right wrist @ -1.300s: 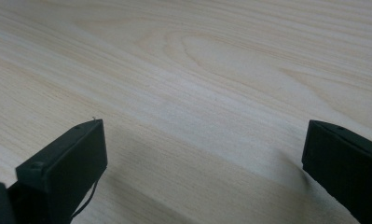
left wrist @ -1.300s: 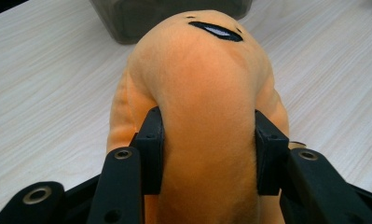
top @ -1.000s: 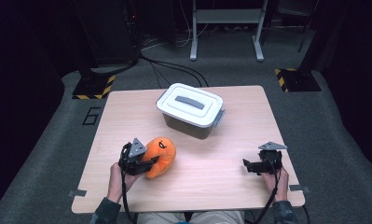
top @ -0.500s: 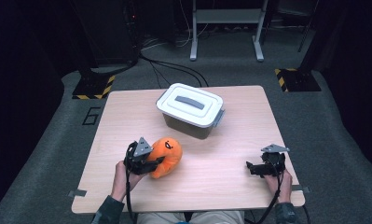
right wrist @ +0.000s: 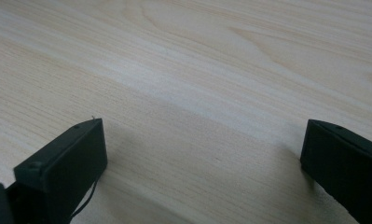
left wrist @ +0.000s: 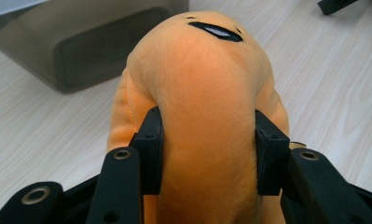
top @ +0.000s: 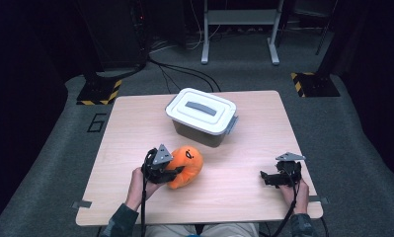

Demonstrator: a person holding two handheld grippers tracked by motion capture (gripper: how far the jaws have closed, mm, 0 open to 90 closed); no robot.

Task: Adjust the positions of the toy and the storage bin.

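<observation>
One plush sat clamped in the left gripper fingers; one lidded box stood just beyond (right gripper fingers spread, empty) on the surface.

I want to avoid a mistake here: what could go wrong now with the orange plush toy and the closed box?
1. The lid is on the box, so the plush toy probably cannot go in yet.
2. The left gripper squeezes soft plush, which may slip out when lifted.
3. The right gripper rests open on the table, away from the box.
</observation>
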